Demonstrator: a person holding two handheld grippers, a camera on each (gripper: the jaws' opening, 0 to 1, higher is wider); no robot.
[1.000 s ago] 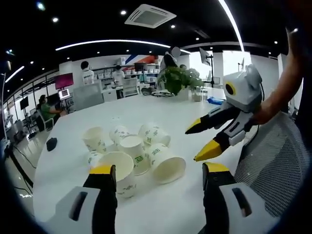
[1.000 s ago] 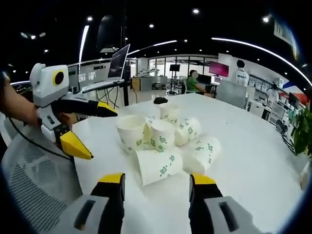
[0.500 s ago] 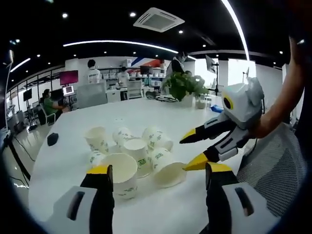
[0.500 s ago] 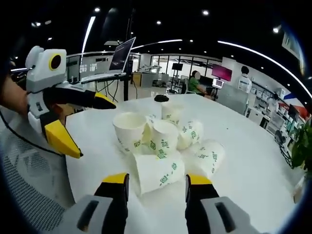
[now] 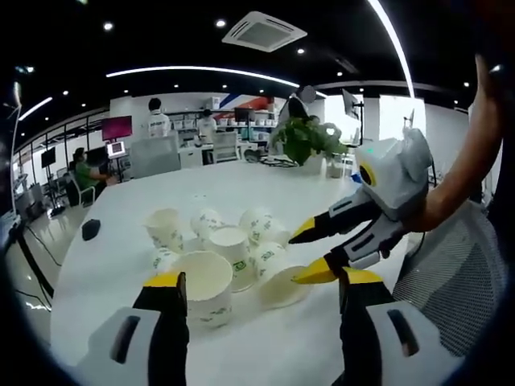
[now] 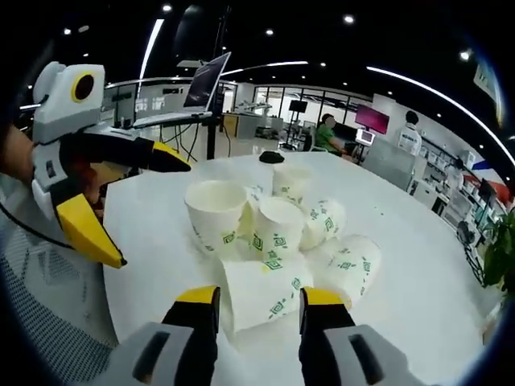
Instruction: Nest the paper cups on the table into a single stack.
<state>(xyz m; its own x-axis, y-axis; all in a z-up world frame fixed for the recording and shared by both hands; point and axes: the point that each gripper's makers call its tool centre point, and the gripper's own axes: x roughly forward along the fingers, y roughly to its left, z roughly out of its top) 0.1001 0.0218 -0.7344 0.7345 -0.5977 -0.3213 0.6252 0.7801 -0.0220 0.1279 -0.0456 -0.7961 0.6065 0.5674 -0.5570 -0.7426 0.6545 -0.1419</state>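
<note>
a: since the right gripper (image 6: 257,299) has its jaws wide apart around the tipped cup (image 6: 259,289), it should close softly so the paper won't crush.
b: and the left gripper (image 5: 261,283)?
a: open too, holding nothing, low by the big upright cup (image 5: 199,283). all the cups sit bunched on the white table (image 5: 121,241).

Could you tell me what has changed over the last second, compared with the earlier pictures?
The right gripper has moved in toward the cups, and its open jaws now flank the cup lying on its side. Nothing has been gripped yet. The left gripper stays open beside the pile, holding nothing. The cups lie on the table as before.
</note>
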